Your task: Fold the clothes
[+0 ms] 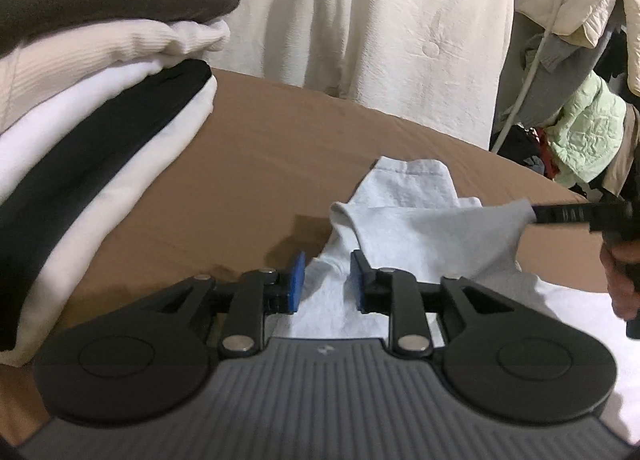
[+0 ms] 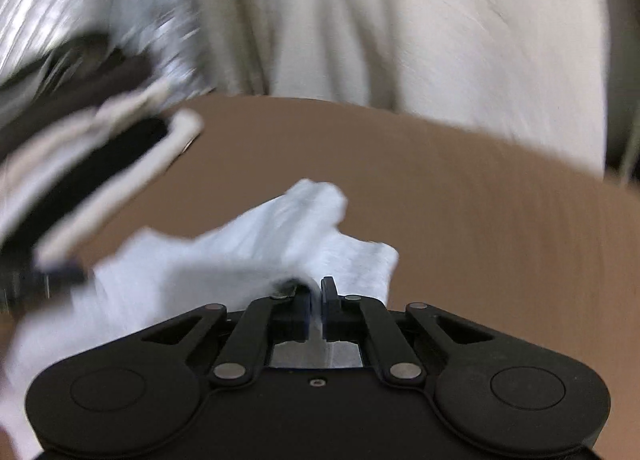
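A white garment lies crumpled on the brown table. My left gripper stands open low over its near part. Cloth shows between the blue pads, which do not press on it. My right gripper comes in from the right, held by a hand, and lifts a corner of the garment. In the blurred right wrist view, my right gripper is shut on a fold of the white garment.
A tall stack of folded clothes in white, black and brown fills the left of the table, also seen as the stack. A large cream cloth hangs behind the table. A pale green quilted jacket and other clothes pile at the far right.
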